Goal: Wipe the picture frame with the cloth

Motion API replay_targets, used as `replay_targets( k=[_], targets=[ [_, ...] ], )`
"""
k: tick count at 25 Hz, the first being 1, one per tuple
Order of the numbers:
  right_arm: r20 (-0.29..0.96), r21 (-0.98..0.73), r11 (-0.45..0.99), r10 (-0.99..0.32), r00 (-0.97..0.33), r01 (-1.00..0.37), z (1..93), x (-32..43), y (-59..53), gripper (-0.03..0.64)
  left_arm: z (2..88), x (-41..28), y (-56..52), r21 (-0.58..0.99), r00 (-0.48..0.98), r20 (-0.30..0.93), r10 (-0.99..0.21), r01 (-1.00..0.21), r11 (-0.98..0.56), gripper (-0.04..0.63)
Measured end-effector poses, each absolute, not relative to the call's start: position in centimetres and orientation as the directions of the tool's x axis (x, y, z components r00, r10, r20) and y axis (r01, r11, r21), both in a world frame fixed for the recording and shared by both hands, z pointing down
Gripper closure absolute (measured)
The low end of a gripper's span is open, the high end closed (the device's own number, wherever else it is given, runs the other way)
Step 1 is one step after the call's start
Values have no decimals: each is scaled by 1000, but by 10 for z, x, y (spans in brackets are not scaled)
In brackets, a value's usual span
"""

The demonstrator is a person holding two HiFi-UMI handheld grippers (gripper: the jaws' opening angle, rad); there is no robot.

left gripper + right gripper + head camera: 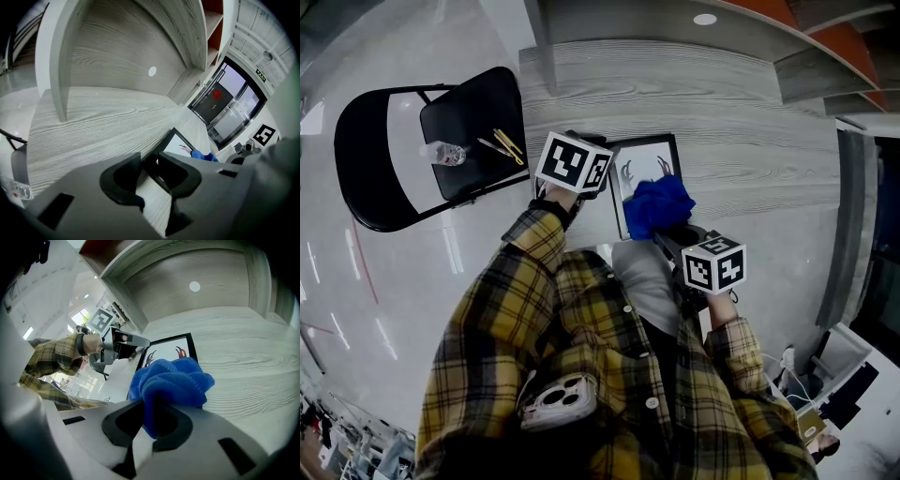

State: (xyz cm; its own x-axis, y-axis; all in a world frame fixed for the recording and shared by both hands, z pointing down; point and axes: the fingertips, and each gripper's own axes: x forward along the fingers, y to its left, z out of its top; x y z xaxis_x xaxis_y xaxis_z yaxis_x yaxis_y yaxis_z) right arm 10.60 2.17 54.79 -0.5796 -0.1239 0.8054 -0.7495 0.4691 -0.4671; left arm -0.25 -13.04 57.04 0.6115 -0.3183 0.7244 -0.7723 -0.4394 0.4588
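Note:
A black picture frame (pixel 643 156) with a white antler print lies flat on the grey wood table (pixel 741 131). My left gripper (pixel 602 184) is at the frame's left edge. In the left gripper view the jaws (pixel 151 169) are shut on the near corner of the frame (pixel 174 139). My right gripper (pixel 670 239) is shut on a bunched blue cloth (pixel 661 204), which rests on the lower right part of the picture. From the right gripper view, the cloth (pixel 171 379) bulges out past the jaws (pixel 150 420) and covers the near half of the frame (pixel 164 347).
A black folding chair (pixel 403 141) stands on the floor to the left, carrying a plastic bottle (pixel 445 153) and yellow-handled tools (pixel 508 144). Curved shelving (pixel 825 37) rises behind the table. A phone (pixel 561 399) sits in the person's shirt pocket.

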Motion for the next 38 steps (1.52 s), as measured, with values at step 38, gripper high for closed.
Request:
replay_targets(
  k=[38],
  targets=[
    [796,-304,450,-365,-483,-840,555,134,-83,569,571,-3,-130,459,609,726,-318,-774,-436,479]
  ],
)
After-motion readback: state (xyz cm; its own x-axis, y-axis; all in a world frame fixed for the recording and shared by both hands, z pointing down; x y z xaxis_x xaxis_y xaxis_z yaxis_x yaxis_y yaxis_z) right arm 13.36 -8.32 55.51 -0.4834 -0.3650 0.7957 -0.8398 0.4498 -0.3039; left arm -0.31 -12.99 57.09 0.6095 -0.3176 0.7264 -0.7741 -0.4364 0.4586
